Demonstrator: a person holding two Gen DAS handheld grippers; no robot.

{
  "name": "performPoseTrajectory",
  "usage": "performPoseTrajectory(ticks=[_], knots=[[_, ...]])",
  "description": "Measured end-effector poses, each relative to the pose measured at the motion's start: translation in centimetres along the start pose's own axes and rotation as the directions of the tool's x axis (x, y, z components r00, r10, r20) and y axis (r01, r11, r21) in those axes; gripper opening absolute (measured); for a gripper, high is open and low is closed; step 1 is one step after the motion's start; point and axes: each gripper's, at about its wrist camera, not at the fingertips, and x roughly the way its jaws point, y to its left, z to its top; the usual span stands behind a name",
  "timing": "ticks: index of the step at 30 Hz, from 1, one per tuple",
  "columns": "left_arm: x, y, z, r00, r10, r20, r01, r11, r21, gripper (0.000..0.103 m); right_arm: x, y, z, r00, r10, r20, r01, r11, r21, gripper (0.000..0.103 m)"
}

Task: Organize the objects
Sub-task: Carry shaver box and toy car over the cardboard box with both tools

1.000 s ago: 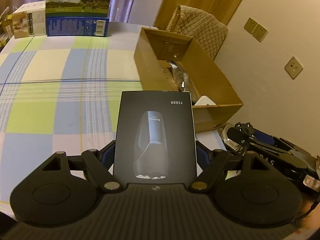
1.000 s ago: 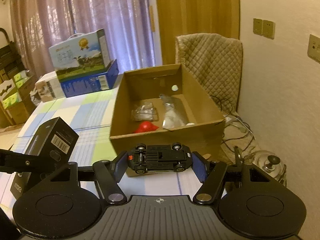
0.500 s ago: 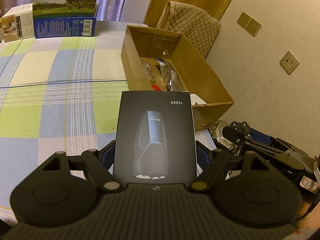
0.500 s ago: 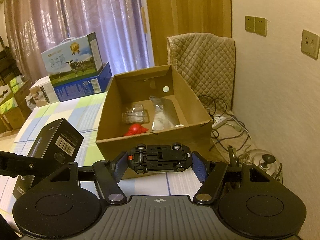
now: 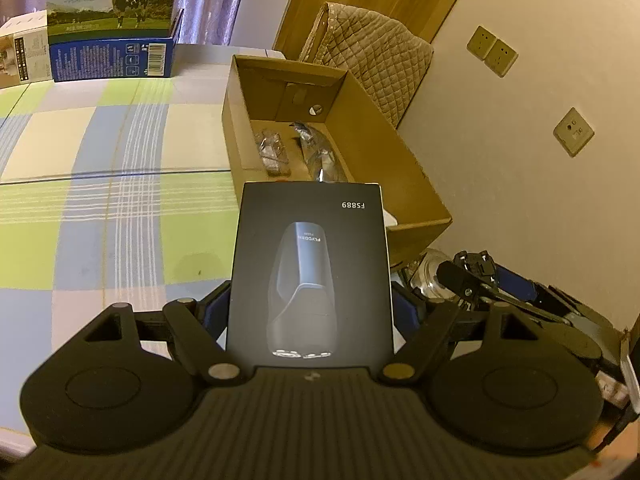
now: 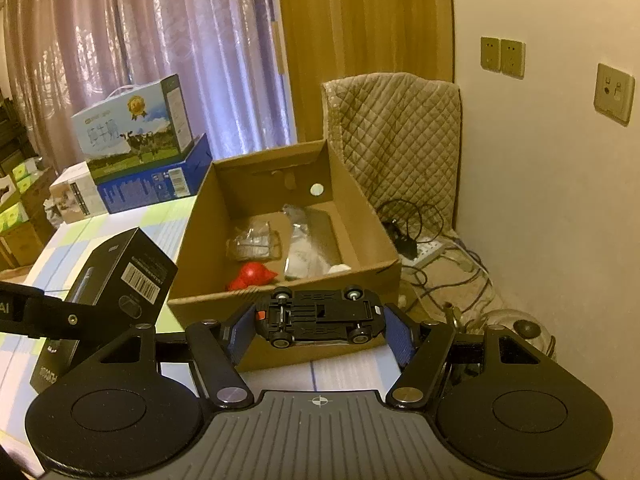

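Left wrist view: left gripper (image 5: 310,312) clamped on a black shaver box (image 5: 310,268), jaws set wide against its two long sides, printed face toward the camera, lettering upside down. Held above a checked bench (image 5: 100,200), just short of the near wall of an open cardboard box (image 5: 416,196). Inside that carton, two clear plastic bags (image 5: 276,152). At the far edge of the bench, a milk carton (image 5: 108,20). Low at right, part of the right gripper (image 5: 476,276).

Right wrist view: right gripper (image 6: 320,324) closed on a black toy car (image 6: 320,314), jaws moderately apart, pressing nose and tail, underside and wheels toward the camera. Held in front of the carton's near wall, close to its rim. Inside, a red object (image 6: 252,274) beside the bags. At left, the shaver box tilted in the left gripper's arm.
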Motion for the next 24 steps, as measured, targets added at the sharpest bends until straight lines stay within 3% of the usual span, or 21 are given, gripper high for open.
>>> performPoseTrajectory(ticks=[24], knots=[[3.9,-1.2,6.7,0.999,-0.01,0.038,0.011,0.999,-0.035,0.076,5.0,-1.6,7.4,0.997,0.073,0.001,-0.073,0.997,-0.016,0.064]])
